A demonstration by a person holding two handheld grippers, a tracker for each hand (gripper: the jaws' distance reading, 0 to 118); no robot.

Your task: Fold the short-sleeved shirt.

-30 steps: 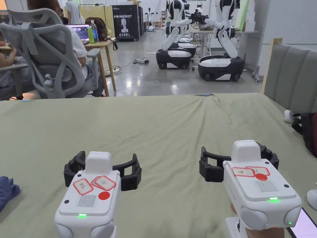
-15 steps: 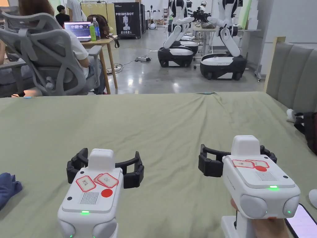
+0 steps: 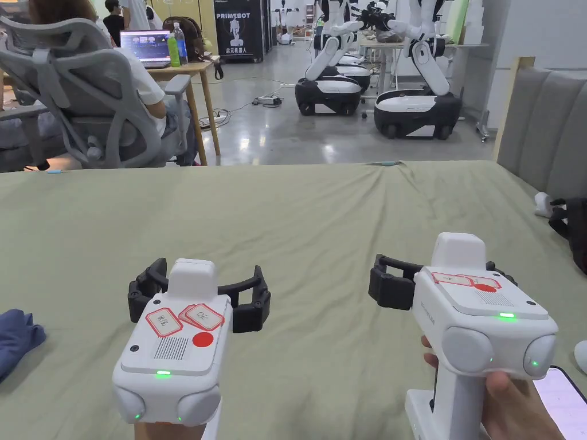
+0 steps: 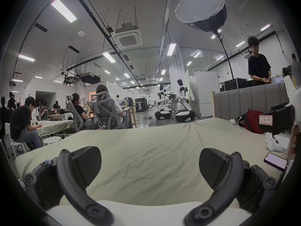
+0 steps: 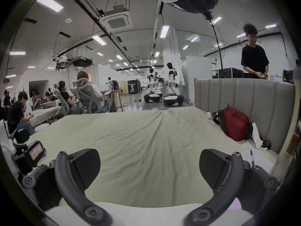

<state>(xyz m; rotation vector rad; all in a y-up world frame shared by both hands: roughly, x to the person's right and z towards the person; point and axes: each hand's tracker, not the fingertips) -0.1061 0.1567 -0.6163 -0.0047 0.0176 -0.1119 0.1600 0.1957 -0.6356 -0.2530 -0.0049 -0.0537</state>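
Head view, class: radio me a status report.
Left tool open, right tool open, both empty. Blue garment bunched at bed's left edge, untouched. Nothing between.

A plain pale green sheet [image 3: 321, 229] lies beside a grey ribbed headboard [image 3: 550, 143]; against the headboard, a red bag [image 5: 234, 123].

Even, bright light from ceiling strips [image 4: 63, 10] — floor [image 3: 275, 143] glare, fisheye bending and dark corners in gripper views.
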